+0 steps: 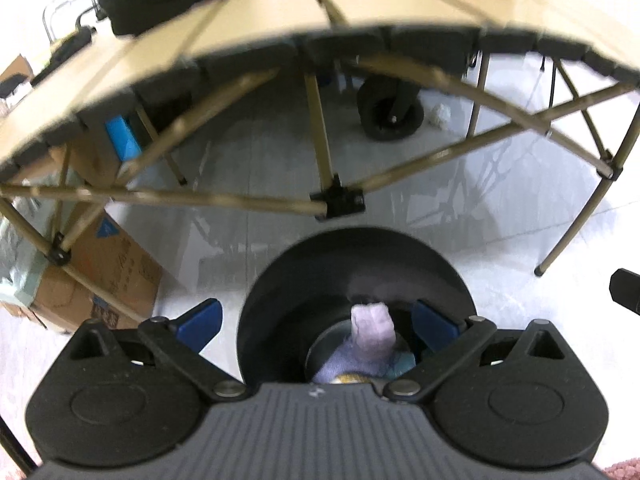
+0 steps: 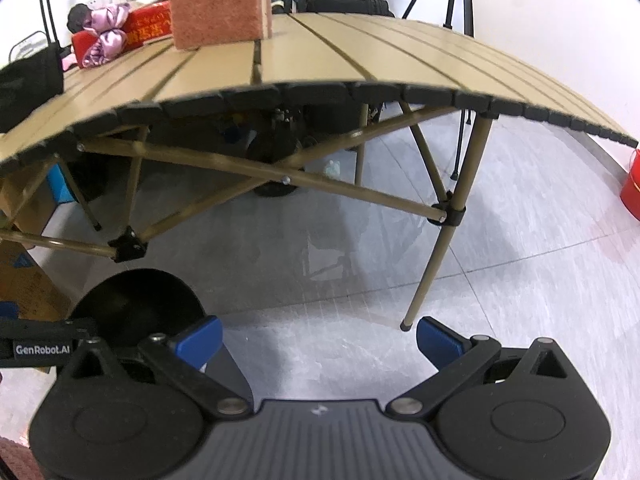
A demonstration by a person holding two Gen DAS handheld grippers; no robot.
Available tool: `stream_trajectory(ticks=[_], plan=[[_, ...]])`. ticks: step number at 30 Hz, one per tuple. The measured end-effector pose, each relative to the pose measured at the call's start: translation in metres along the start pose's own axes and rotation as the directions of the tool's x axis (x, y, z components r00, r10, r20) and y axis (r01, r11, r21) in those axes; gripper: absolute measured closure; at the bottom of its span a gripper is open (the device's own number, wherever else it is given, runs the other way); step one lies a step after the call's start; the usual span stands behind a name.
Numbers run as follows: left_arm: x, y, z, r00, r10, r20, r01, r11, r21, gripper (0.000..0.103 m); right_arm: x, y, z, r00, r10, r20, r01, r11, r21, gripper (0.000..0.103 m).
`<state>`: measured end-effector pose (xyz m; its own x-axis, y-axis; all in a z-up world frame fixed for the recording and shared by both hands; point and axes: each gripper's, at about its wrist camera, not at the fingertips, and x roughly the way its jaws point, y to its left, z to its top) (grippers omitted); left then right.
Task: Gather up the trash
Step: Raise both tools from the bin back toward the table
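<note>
Left wrist view: the left claw [image 1: 316,322], fingers spread and empty, hangs over the black bin [image 1: 356,300] holding a lilac wad [image 1: 370,334]. A crumpled scrap [image 1: 440,114] under the worktop [image 1: 280,20] risks being overlooked.

Right wrist view: the right claw [image 2: 318,338] is apart, empty. The tool at left reads "GenRobot.AI" [image 2: 42,349].

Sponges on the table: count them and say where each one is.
1. A single orange sponge stands on the far side of the tan table, right of the pink cloth bundle. The black bag at the left may hide others.
</note>
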<state>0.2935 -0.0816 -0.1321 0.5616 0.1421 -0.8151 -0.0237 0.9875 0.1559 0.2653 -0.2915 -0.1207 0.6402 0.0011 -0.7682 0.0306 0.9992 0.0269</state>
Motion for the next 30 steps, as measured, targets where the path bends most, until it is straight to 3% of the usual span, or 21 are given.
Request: stream_trajectory(ticks=[7, 12, 16, 22, 30], plan=[[-0.032, 0.012, 0.002, 0.988, -0.004, 0.157, 0.003, 1.0, 0.006, 0.0, -0.03, 0.004, 0.007, 0.995, 0.052, 0.082, -0.052, 0.999, -0.004, 0.0], [-0.062, 0.022, -0.003, 0.958, -0.02, 0.286, 0.014, 1.0, 0.022, 0.0, -0.056, 0.008, 0.014, 0.981, 0.11, 0.159, -0.111, 0.994, -0.002, 0.0], [-0.079, 0.031, -0.001, 0.934, -0.011, 0.358, 0.007, 1.0, 0.011, 0.0, -0.075, 0.011, 0.022, 0.958, 0.163, 0.236, -0.169, 0.986, 0.008, 0.0], [-0.091, 0.049, 0.016, 0.913, 0.016, 0.408, 0.005, 0.999, -0.051, 0.0, -0.082, 0.017, 0.037, 0.928, 0.195, 0.316, -0.219, 0.975, 0.041, 0.0], [-0.098, 0.078, 0.054, 0.872, 0.074, 0.483, -0.01, 0.991, -0.134, 0.0, -0.083, 0.029, 0.057, 0.864, 0.219, 0.453, -0.269, 0.962, 0.049, 0.0]])
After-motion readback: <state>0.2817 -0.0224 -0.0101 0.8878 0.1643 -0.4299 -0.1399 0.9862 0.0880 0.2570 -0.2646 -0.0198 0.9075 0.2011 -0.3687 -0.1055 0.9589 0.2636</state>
